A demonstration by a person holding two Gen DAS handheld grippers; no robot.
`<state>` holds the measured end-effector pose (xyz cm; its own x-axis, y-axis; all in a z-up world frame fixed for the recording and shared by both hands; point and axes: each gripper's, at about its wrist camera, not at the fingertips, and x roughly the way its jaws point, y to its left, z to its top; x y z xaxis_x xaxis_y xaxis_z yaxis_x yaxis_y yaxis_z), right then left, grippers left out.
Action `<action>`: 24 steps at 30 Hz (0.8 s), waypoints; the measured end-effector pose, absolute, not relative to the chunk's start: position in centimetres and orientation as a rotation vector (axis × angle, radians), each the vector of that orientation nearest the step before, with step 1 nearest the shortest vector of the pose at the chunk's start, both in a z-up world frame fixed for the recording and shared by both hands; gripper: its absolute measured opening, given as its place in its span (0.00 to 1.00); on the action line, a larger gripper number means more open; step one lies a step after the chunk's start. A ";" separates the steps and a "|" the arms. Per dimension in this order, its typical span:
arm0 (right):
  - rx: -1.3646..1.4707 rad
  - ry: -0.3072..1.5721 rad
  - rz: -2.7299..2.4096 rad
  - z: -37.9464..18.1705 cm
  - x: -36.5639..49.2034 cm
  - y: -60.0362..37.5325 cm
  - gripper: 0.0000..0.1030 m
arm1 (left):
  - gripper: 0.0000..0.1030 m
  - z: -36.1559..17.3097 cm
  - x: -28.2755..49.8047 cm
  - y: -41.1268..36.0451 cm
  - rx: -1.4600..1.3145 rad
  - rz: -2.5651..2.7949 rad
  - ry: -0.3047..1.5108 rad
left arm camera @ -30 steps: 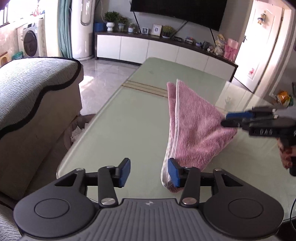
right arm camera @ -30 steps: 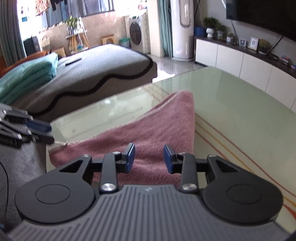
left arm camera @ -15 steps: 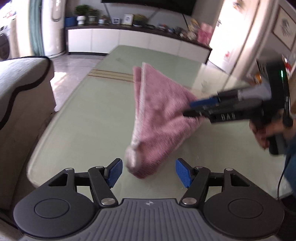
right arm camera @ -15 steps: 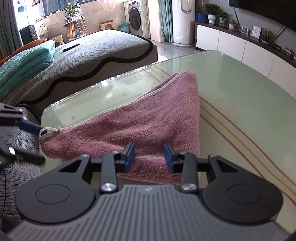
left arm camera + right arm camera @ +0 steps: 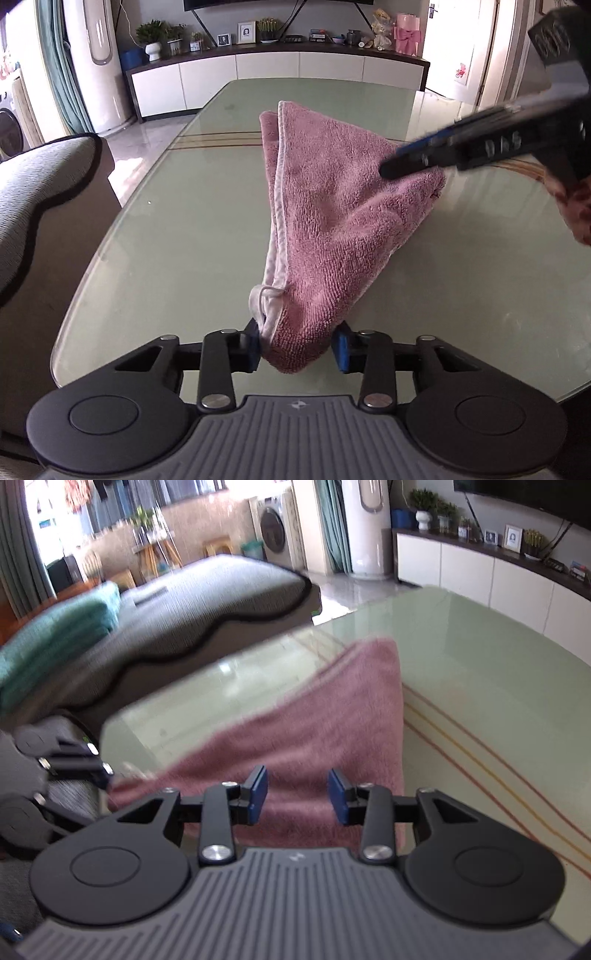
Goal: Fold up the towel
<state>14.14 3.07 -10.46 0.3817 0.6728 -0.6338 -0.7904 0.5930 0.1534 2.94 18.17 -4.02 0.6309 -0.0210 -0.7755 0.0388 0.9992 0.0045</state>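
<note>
A pink towel (image 5: 332, 221) lies folded on the green glass table (image 5: 166, 240), narrowing to a corner with a white loop at the near edge. My left gripper (image 5: 298, 349) has its blue pads on either side of that near corner, touching it, jaws still fairly wide. My right gripper (image 5: 298, 794) is open and empty just above the towel (image 5: 314, 731). In the left wrist view the right gripper (image 5: 406, 162) hovers over the towel's right corner. The left gripper (image 5: 99, 771) shows at the towel's left end.
A grey sofa (image 5: 33, 192) stands left of the table. A white cabinet (image 5: 277, 70) with plants and frames runs along the far wall. A teal blanket (image 5: 55, 635) lies on the sofa. The table edge (image 5: 74, 325) is near.
My left gripper moved forward so the towel's near corner now sits between its pads. My right gripper moved in over the towel's right corner. The towel stayed in place.
</note>
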 end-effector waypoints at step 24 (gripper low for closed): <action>-0.454 0.877 0.971 -11.9 16.2 7.2 0.37 | 0.24 0.1 1.9 19.0 -0.080 -0.108 0.818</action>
